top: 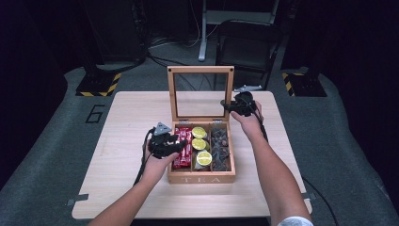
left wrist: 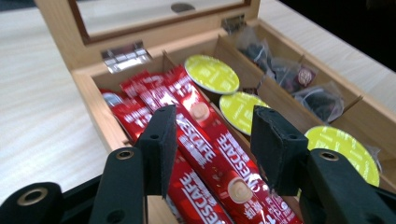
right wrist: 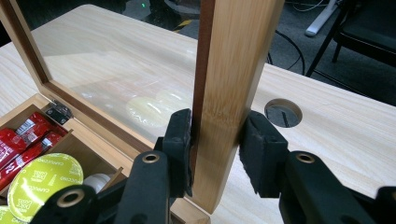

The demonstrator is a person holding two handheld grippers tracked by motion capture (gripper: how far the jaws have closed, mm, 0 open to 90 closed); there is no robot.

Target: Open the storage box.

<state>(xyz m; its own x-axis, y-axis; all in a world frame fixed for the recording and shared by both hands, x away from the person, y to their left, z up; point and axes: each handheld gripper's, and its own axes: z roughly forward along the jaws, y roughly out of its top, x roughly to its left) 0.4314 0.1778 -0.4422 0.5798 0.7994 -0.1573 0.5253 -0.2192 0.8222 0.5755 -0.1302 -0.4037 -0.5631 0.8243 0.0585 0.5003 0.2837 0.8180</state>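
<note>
Lid (top: 201, 90): up already — right gripper (right wrist: 215, 149) clamps its right frame.
Left gripper (left wrist: 212, 140): jaws wide over red sticks (left wrist: 205, 140) — none grabbed yet.

Matt pale wood tea box (top: 201, 178), glass-paned lid (top: 201, 92), glossy red sachets (left wrist: 205, 154)

Box: wooden tea box (top: 201, 178), three compartments, near the table's front edge.
Lid: glass-paned wooden lid (top: 201, 69), upright, open.
Contents: red sachets (left wrist: 205, 154), yellow-green capsules (left wrist: 211, 73), dark tea bags (left wrist: 299, 77).
</note>
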